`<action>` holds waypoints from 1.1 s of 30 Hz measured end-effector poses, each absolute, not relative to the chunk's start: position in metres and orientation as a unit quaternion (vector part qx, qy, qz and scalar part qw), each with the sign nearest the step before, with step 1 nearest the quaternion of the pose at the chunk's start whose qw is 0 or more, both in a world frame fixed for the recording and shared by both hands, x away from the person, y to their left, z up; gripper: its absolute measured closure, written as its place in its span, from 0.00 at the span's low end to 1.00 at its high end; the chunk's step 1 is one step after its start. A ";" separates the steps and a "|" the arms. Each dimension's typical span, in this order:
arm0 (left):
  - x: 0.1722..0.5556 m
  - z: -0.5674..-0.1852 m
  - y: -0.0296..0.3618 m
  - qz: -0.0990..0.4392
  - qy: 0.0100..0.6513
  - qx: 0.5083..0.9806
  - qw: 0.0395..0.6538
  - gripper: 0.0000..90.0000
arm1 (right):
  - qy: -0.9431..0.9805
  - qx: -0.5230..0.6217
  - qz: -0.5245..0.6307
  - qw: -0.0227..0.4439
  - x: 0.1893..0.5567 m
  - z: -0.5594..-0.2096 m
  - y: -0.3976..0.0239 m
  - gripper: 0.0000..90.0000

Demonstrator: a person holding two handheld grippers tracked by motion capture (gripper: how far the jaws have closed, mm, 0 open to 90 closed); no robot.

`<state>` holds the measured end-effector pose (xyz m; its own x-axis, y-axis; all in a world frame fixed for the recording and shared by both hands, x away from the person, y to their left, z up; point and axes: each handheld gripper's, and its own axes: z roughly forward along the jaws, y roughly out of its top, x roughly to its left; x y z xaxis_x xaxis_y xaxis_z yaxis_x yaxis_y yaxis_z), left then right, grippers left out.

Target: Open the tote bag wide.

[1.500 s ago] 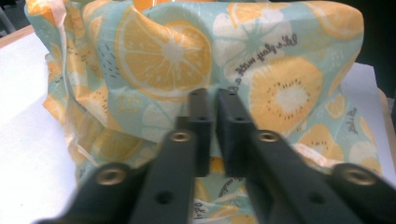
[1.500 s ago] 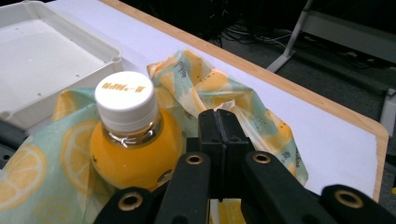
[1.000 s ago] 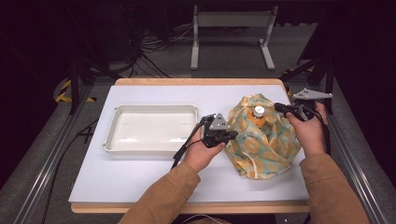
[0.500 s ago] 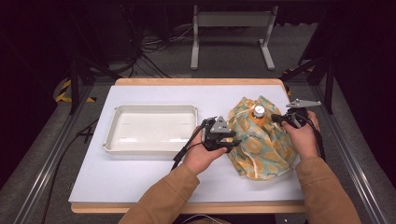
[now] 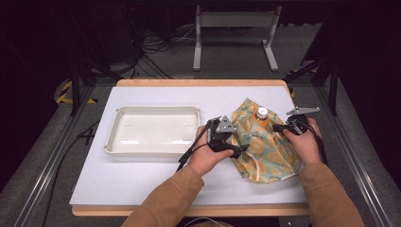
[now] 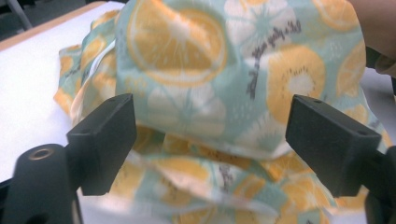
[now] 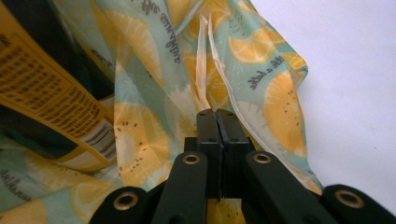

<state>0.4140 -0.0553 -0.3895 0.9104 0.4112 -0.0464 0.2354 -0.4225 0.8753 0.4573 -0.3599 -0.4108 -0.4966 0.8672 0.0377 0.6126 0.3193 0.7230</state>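
In the left gripper view, the left gripper (image 6: 205,140) has its two black jaws wide apart, and they have just been opening. The citrus-print cloth (image 6: 210,93) lies in folds between and just beyond them, but neither jaw presses on it. This view does not show what is under the cloth.

In the right gripper view, the right gripper (image 7: 217,122) has its jaws pressed together, and a thin fold of the cloth (image 7: 140,135) goes up from between the tips, so it is pinched there. To the left of this gripper, under the lifted cloth, a dark bottle with a yellow label (image 7: 51,102) is seen from near; the barcode is visible.

The high view gives the whole arrangement. Both hands come in with tan sleeves. The left gripper (image 5: 239,149) is at the left edge of the cloth (image 5: 265,151), the right gripper (image 5: 279,127) at its upper right side. Between them, a little beyond, the bottle's white cap (image 5: 262,112) comes out from the top of the cloth. Further to the left of the left gripper stands a white tray (image 5: 113,142), on the white table (image 5: 142,179).
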 end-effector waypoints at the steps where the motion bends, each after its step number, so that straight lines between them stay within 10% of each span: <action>1: 0.414 -0.390 -0.058 0.087 0.192 0.839 0.502 0.18 | 0.790 0.468 0.351 0.183 0.456 -0.410 -0.360 0.99; 6: 0.417 -0.394 -0.069 0.098 0.195 0.845 0.489 0.20 | 0.789 0.465 0.358 0.182 0.453 -0.406 -0.359 0.98; 17: 0.423 -0.397 -0.069 0.112 0.200 0.850 0.473 0.99 | 0.779 0.465 0.380 0.180 0.447 -0.399 -0.357 0.95; 33: 0.417 -0.391 -0.055 0.101 0.198 0.851 0.476 1.00 | 0.736 0.419 0.481 0.225 0.382 -0.349 -0.353 0.61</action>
<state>0.4169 -0.0552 -0.3911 0.9011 0.4334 -0.0158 0.2404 -0.4690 0.8499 0.3819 -0.3527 -0.3486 -0.5464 0.8344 0.0720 0.4004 0.1847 0.8975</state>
